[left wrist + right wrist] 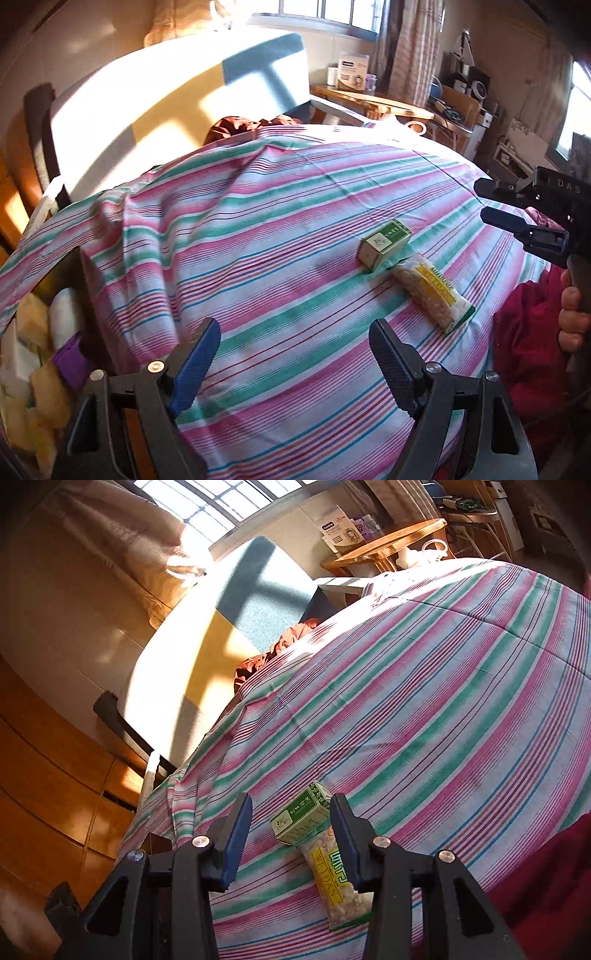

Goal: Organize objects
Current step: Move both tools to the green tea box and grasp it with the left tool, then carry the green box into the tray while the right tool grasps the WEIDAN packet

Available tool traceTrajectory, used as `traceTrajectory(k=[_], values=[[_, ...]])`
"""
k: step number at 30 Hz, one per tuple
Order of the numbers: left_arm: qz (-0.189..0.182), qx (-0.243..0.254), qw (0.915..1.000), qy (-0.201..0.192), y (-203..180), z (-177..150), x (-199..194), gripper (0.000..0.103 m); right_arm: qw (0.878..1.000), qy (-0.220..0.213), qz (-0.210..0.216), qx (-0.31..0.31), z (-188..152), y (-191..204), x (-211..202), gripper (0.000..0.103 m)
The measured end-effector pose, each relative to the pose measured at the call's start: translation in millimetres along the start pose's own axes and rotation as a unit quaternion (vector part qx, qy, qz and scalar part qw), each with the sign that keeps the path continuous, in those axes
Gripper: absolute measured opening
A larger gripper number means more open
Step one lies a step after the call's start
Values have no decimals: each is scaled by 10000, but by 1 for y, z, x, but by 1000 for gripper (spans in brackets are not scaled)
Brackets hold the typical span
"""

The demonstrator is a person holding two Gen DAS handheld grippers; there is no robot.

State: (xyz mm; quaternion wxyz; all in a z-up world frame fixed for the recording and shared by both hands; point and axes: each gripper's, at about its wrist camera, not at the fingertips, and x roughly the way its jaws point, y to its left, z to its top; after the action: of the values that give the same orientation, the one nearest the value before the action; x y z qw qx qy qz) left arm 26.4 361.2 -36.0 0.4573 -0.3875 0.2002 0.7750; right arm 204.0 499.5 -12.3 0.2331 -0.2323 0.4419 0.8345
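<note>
A sunlit bedroom is seen; on the striped bed (295, 206) one box (384, 249) and one packet (432, 295) lie touching. Left tool (295, 365) and right tool (291, 840) are held open, empty.

Left claw (291, 363) wide open, empty; right claw (291, 840) open, empty.

Home bedroom. A bed is seen, covered by a striped sheet (280, 229) in pink, green and white, with a pale padded headboard (177, 96) at its far end. A barred window (332, 13) and patterned curtain (413, 48) are seen behind. A wooden bedside table (373, 98) is loaded with household boxes. Cluttered shelves (465, 99) are visible beyond.
</note>
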Motion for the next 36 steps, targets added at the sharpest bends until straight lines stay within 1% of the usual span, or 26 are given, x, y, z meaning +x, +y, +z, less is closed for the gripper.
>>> traceTrajectory(k=[4, 6, 8, 9, 14, 18, 19, 21, 23, 25, 28, 32, 36], values=[[-307, 217, 9992, 139, -23, 26, 33, 83, 9999, -61, 45, 71, 0, -2, -2, 44], [-411, 445, 9981, 142, -35, 37, 46, 83, 9999, -94, 87, 98, 0, -3, -3, 44], [-487, 807, 9955, 119, -49, 47, 59, 83, 9998, -85, 150, 141, 0, -5, -3, 44], [-523, 939, 9941, 168, -52, 53, 67, 83, 9997, -74, 180, 165, -1, -6, -2, 44], [-749, 1378, 9872, 284, -68, 78, 96, 83, 9990, -9, 336, 305, 0, -11, -1, 45], [-786, 1556, 9837, 439, -76, 88, 122, 83, 9984, 25, 401, 403, 0, -15, 1, 46], [-796, 1546, 9834, 509, -77, 89, 129, 81, 9983, 34, 410, 423, 0, -15, 1, 46], [-916, 1474, 9825, 675, -77, 88, 141, 69, 9981, 48, 418, 455, 0, -17, 2, 46], [-909, 1384, 9830, 793, -76, 82, 147, 30, 9980, 60, 411, 476, 1, -17, 3, 46], [-979, 1125, 9858, 772, -68, 75, 144, 31, 9982, 75, 368, 465, 1, -17, 4, 46], [-887, 779, 9905, 709, -53, 64, 131, 31, 9988, 211, 211, 393, 1, -15, 9, 46], [-582, 386, 9958, 586, -31, 44, 104, 31, 9972, 721, -136, 135, -2, -7, 27, 46], [-398, 4, 9983, 429, -12, 25, 72, 31, 9905, 1222, -586, -240, -9, 3, 47, 46]])
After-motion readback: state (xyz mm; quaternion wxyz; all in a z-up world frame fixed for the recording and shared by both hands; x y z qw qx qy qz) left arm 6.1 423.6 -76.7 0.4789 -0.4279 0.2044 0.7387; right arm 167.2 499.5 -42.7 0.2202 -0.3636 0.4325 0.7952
